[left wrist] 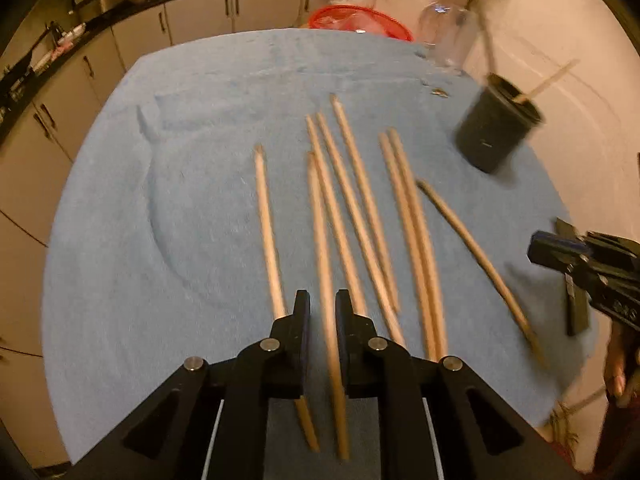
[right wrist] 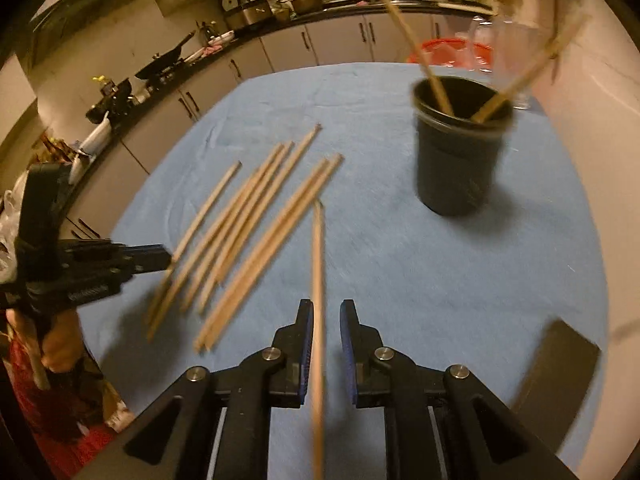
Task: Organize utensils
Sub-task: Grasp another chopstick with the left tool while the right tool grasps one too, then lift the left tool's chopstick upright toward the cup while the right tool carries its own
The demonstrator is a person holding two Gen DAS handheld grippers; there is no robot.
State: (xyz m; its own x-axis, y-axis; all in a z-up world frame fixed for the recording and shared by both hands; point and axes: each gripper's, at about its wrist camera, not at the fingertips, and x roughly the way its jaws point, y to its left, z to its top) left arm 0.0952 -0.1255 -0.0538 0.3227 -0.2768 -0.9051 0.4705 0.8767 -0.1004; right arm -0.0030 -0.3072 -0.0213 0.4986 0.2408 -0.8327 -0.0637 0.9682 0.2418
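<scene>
**Both grippers closed on a chopstick each; holder lies up and to the right**

At the bottom centre of the right wrist view, the right gripper (right wrist: 325,312) is seen with its jaws drawn in on a single chopstick (right wrist: 318,280), which runs between the pads with its long axis along the fingers and its tip pointing up the frame. At the bottom centre of the left wrist view, the left gripper (left wrist: 323,304) is likewise seen narrowed on one chopstick (left wrist: 326,280) lying lengthwise between its fingers; whether the pads press fully is blurred, but a grip is judged.

Beyond the fingers, the loose chopsticks (right wrist: 256,220) are spread roughly parallel on the blue cloth (right wrist: 400,280), left of centre in the right view.

Farther off, the black holder (right wrist: 458,160) stands upright at the upper right, two sticks already leaning in it. From the right gripper it lies ahead and to the right; in the left view the same holder (left wrist: 494,132) sits well apart at the upper right. The right hand is judged the nearer. A tilt of the held stick toward vertical is judged necessary before insertion.
</scene>
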